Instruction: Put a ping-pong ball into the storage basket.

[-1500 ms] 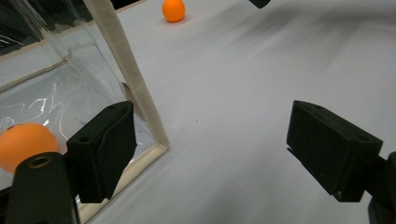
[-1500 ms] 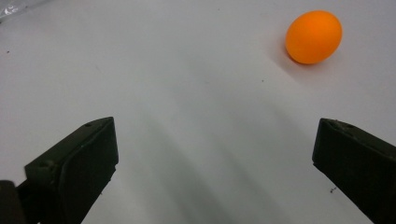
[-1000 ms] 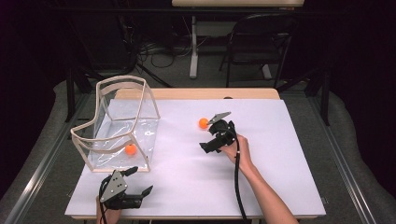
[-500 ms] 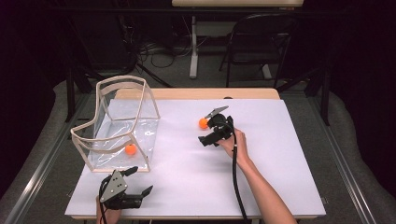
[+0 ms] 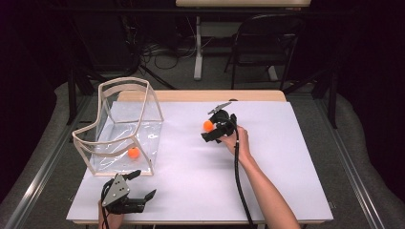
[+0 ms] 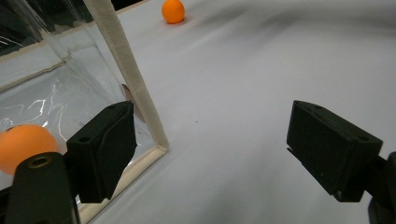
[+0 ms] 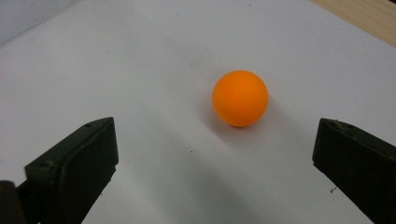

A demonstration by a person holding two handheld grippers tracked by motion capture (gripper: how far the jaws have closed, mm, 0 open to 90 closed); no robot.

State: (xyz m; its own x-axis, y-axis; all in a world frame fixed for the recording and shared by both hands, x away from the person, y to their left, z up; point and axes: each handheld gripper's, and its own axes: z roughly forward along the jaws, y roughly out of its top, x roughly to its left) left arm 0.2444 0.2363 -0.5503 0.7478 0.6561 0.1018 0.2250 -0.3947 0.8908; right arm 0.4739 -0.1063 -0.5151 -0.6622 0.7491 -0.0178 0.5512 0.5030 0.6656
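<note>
An orange ball point(image 5: 208, 125) point(image 7: 240, 98) lies on the white table top, just beyond the tips of my right gripper point(image 5: 211, 128) point(image 7: 215, 154). That gripper is open, with its jaws spread wide on either side and nothing between them. A second orange ball point(image 5: 133, 152) point(image 6: 21, 144) rests inside a clear container point(image 5: 125, 81) with a cream frame point(image 6: 123, 60). At the table's near left edge my left gripper point(image 5: 142, 184) point(image 6: 212, 140) is open and empty, right beside the container's front corner. The far ball point(image 6: 173, 10) also appears in the left gripper view.
The white sheet point(image 5: 286, 157) covers most of the wooden table point(image 5: 200, 95). A black cable point(image 5: 239, 181) trails from the right gripper along the person's forearm. A chair point(image 5: 267, 43) and a desk leg stand beyond the far edge.
My right gripper has moved forward and a little left, closing in on the loose ball. The left gripper and both balls have stayed put.
</note>
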